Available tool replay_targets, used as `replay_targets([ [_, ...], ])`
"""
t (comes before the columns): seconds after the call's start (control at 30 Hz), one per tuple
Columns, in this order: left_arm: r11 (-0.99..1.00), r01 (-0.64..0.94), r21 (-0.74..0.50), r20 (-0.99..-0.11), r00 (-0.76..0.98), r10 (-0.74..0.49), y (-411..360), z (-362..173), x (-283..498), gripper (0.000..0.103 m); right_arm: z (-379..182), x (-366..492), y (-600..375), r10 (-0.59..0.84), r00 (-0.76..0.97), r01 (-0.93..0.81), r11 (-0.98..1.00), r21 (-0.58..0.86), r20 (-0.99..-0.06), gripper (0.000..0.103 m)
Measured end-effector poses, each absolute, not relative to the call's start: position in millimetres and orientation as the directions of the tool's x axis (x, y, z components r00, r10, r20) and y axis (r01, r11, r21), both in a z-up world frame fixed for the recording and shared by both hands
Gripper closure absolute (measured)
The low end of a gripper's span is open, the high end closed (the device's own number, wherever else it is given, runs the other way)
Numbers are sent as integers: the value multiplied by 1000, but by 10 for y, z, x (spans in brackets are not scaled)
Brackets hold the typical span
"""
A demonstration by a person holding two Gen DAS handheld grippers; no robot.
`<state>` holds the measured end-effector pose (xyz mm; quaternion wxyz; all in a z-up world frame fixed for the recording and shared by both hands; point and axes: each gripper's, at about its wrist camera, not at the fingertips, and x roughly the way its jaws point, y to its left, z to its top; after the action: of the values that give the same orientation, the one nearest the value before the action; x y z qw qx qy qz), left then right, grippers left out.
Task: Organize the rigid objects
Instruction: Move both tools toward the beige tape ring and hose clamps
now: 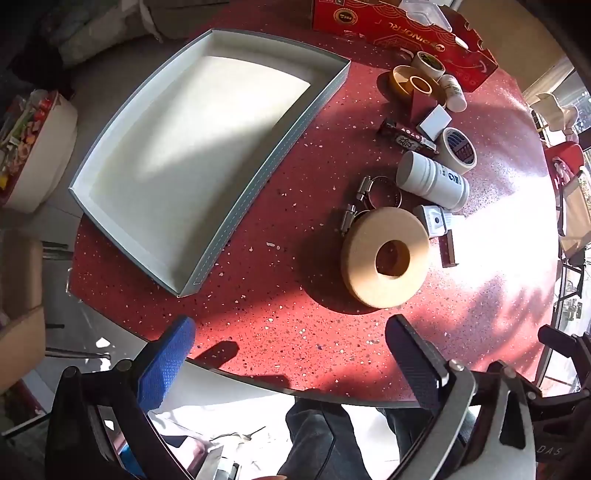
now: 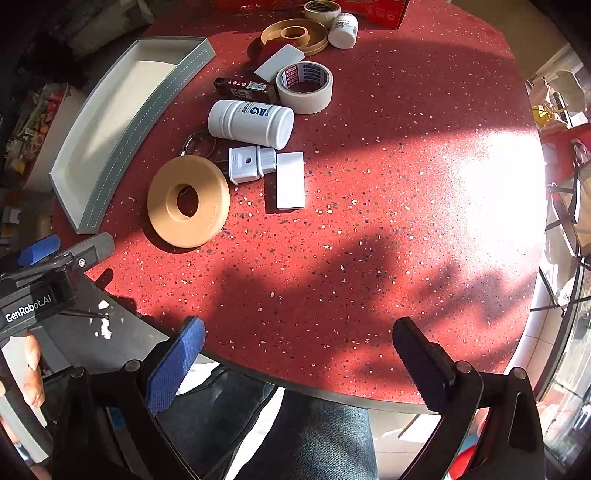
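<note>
Both grippers hang over the near edge of the red speckled counter [image 2: 369, 221], pointing down. Left gripper [image 1: 291, 362]: fingers wide apart, nothing betw. them. Right gripper [image 2: 299, 365]: same, fingers wide apart, empty.

Tray [image 1: 122, 236], grey walls w/ white inside, sits on the counter's left side, nothing in it.

Rigid objs lie in a loose cluster right of the tray, apart from it. Tan ring [image 2: 188, 201] is nearest the grippers. Just beyond it: metal clamps [image 1: 380, 192], white bottle [image 2: 251, 122] on its side, white plug [image 2: 245, 164] w/ a white card [image 2: 290, 181] beside it. Further back: tape roll [image 2: 304, 86], dark bar [image 2: 245, 88], gold dish [image 2: 295, 35], small white jar [image 2: 343, 29]. Red box [image 1: 402, 33] at the far edge.

A person's legs in jeans [image 2: 295, 435] show below the counter edge.
</note>
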<state>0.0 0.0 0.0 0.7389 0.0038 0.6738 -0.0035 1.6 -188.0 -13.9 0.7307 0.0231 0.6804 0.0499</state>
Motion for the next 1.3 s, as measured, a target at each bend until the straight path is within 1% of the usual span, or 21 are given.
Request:
replay_targets([
  [0.23, 999, 32, -12, -994, 105, -16, 82, -33, 49, 0, -137, 33, -1834, 88, 58, -27, 996, 86, -994, 1],
  [0.37, 998, 58, -33, -995, 96, -38, -127, -26, 17, 0, -205, 39, -1845, 68, 5, -55, 996, 68, -998, 1],
  [0.5, 995, 91, -33, -992, 120, -44, -288, 41, 5, 0, -24, 106, -1901, 23, 22, -130, 991, 20, -999, 1],
  [0.57, 994, 91, -63, -988, 134, -75, -290, 58, 102, 0, 94, 153, -1972, 17, 50, -137, 991, 10, -999, 1],
  [0.6, 994, 85, -73, -985, 149, -85, -310, 70, 106, 0, 143, 192, -2023, 13, 63, -131, 991, 4, -998, 1],
  [0.63, 995, 79, -56, -982, 173, -70, -335, 82, 124, 0, 174, 228, -2067, 5, 69, -121, 993, -4, -998, 1],
  [0.7, 996, 63, -70, -983, 167, -80, -339, 96, 128, 0, 198, 294, -2140, 2, 61, -100, 995, -5, -998, 1],
  [0.73, 998, 50, -35, -987, 154, -42, -346, 65, 187, 0, 205, 308, -2179, 4, 53, -95, 995, -1, -999, 1],
  [0.8, 998, 30, -59, -988, 144, -62, -323, 86, 218, 0, 219, 349, -2214, 6, 52, -93, 996, 1, -999, 1],
  [0.9, 999, 17, -30, -986, 162, -32, -307, 114, 298, 0, 217, 427, -2232, 11, 57, -96, 995, 5, -998, 1],
  [1.13, 998, -55, 0, -984, 177, 9, -90, 248, 345, 0, 156, 602, -2157, 59, 58, -132, 990, 50, -997, 1],
  [1.3, 994, -103, 19, -992, 120, 31, 26, 246, 278, 0, 91, 679, -2172, 105, 74, -136, 986, 94, -992, 1],
])
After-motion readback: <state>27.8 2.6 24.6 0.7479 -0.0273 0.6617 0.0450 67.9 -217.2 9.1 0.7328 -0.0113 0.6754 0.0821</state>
